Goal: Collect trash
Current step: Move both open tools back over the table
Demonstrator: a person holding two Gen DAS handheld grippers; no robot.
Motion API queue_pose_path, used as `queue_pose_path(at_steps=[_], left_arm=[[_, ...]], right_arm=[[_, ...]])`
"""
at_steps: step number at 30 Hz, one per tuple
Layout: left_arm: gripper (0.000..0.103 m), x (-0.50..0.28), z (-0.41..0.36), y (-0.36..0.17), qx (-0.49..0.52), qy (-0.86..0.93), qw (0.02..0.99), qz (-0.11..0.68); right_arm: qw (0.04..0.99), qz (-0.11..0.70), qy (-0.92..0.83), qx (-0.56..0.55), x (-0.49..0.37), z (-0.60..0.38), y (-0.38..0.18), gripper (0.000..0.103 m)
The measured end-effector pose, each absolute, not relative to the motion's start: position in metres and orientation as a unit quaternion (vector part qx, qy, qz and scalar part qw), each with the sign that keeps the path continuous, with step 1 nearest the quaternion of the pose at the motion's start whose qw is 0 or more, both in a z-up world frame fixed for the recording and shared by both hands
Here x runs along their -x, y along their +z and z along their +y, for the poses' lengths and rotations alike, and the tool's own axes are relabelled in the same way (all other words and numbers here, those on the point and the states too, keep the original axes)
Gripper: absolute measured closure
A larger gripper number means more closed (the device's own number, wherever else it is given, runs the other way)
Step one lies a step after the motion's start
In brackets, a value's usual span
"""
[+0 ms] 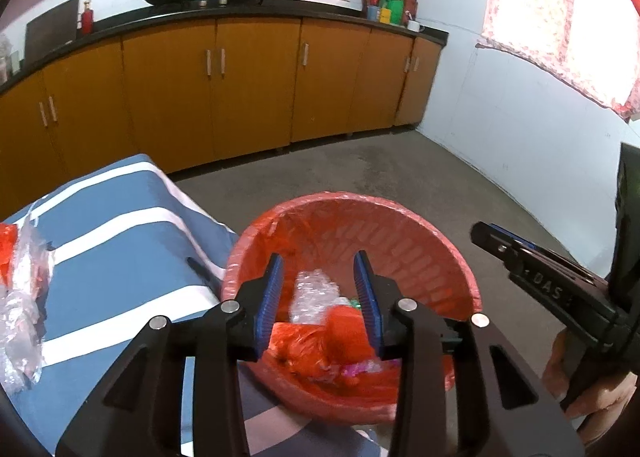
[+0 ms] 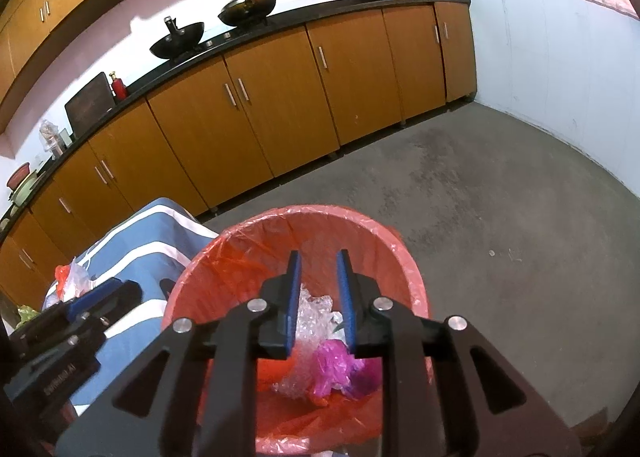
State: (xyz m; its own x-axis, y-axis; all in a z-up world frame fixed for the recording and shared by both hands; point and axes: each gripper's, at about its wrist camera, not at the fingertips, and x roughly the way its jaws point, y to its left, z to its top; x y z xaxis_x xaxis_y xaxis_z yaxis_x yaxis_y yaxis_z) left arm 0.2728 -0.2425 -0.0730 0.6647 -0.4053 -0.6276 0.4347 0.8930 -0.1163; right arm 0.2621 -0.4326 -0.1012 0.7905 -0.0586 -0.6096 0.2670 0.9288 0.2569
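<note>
Red-lined bin point(image 2: 408, 269) of crumpled plastic point(image 2: 316, 313) (pink bag point(image 2: 336, 369), perhaps)

Both wrist views close above, angled into the same bin point(image 1: 400, 217).

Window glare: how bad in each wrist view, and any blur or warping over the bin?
Left wrist view: the curtained window is blown out and takes up the top right; the orange bag between the left gripper fingers is smeared. Right wrist view: only a corner of glare; pink bag in the red bin fairly sharp. Both: the counter bows from fisheye distortion.
</note>
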Motion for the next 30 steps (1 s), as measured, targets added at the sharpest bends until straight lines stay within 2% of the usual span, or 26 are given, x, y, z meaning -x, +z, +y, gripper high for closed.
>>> queue_pose_path(at_steps=[5,15,30], left_arm=[[0.065,-0.268,-0.212,-0.068,-0.005,-0.203,0.920,0.334],[0.060,-0.241,-0.104,-0.060,-0.005,-0.116,0.947,0.298],[0.059,-0.212,0.096,-0.088,0.055,0.080,0.943,0.318]], right_arm=[[0.932,0.310,-0.086,-0.164,-0.260,-0.426,-0.098,0.074],[0.941,0.312,-0.022,-0.126,-0.272,-0.360,-0.085,0.068],[0.921,0.354,0.142,-0.079,-0.308,-0.159,-0.099,0.062]])
